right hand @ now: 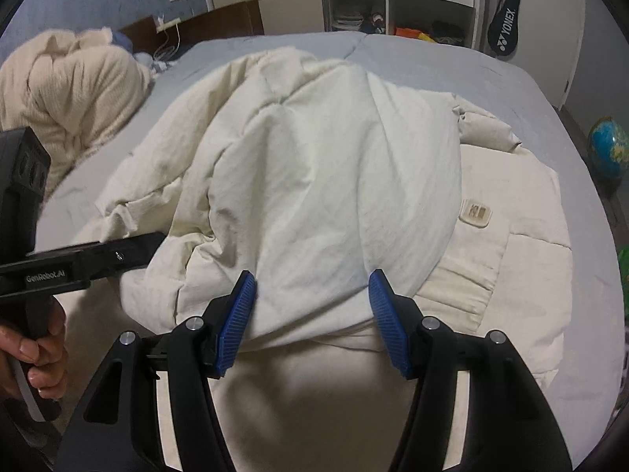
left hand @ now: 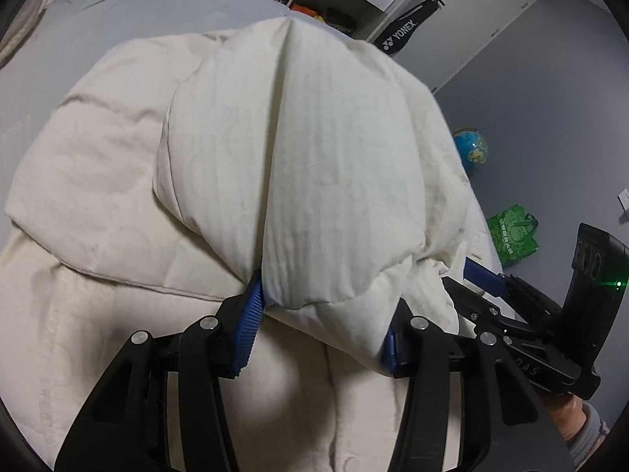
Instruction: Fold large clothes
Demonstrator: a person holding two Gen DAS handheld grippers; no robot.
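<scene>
The large cream-white padded jacket [right hand: 334, 181] lies spread on the pale grey bed [right hand: 452, 63], and one thick fold of it is lifted toward both cameras. This fold runs away from the tools, toward the far side of the bed, so I judge the coming move must carry it forward over the flat part. The left gripper [left hand: 322, 322] has its blue ribbed pads pressed into the fabric edge, clamping it. The right gripper [right hand: 312, 314] also holds a bunch of the same fold between its pads. The two stand just beside each other, neither clearly nearer.

A small beige sewn label [right hand: 475, 212] sits on the jacket; its writing is too small to read. "GenRobot.AI" is printed on the left tool body. The black racket bag [right hand: 505, 27] reads "YONEX".
</scene>
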